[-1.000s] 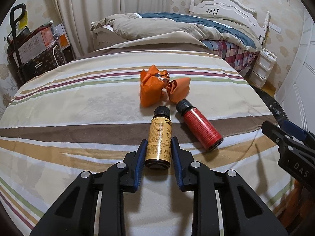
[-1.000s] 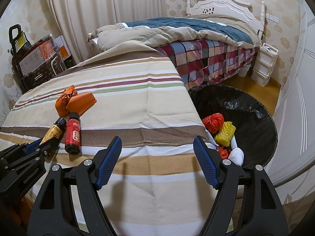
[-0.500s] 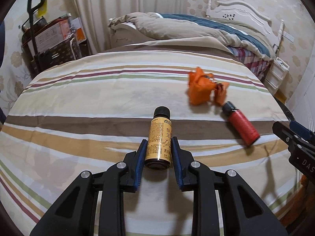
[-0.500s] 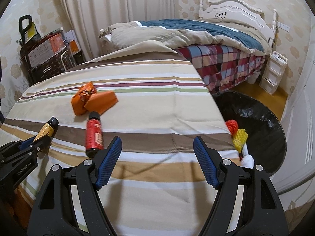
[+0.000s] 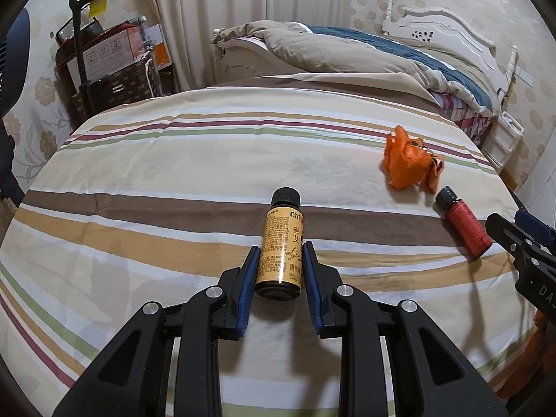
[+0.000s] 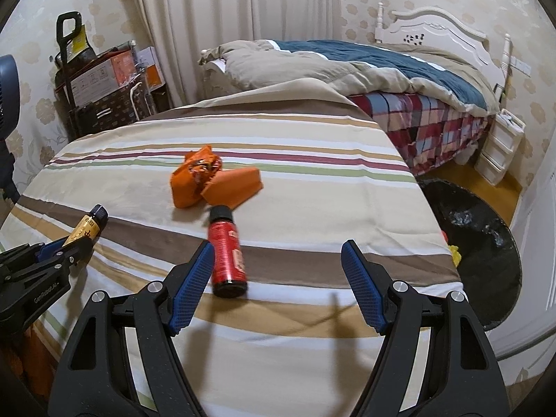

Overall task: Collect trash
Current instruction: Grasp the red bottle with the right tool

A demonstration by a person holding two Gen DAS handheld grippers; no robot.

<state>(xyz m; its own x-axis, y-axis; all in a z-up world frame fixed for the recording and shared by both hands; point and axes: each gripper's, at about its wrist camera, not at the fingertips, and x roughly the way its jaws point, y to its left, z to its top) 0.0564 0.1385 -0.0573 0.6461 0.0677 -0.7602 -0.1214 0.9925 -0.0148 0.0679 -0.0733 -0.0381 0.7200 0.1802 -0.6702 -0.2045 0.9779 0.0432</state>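
Trash, three items on your striped bedspread (image 5: 146,187).
Yellow bottle (image 5: 280,243): black cap, gold label, clamped between the blue pads of your left gripper (image 5: 280,264), cap pointing away from you.
Red bottle (image 6: 226,250): black cap, lying on its side on the brown stripe, just ahead of your right gripper (image 6: 274,271), close to its left finger (image 6: 194,278); that claw stands wide and holds nothing.
Orange wrapper (image 6: 212,180): crumpled, just beyond the red bottle's cap.
Black-lined bin (image 6: 486,236): on the floor beside the bedspread's right edge, with a yellow scrap showing inside.
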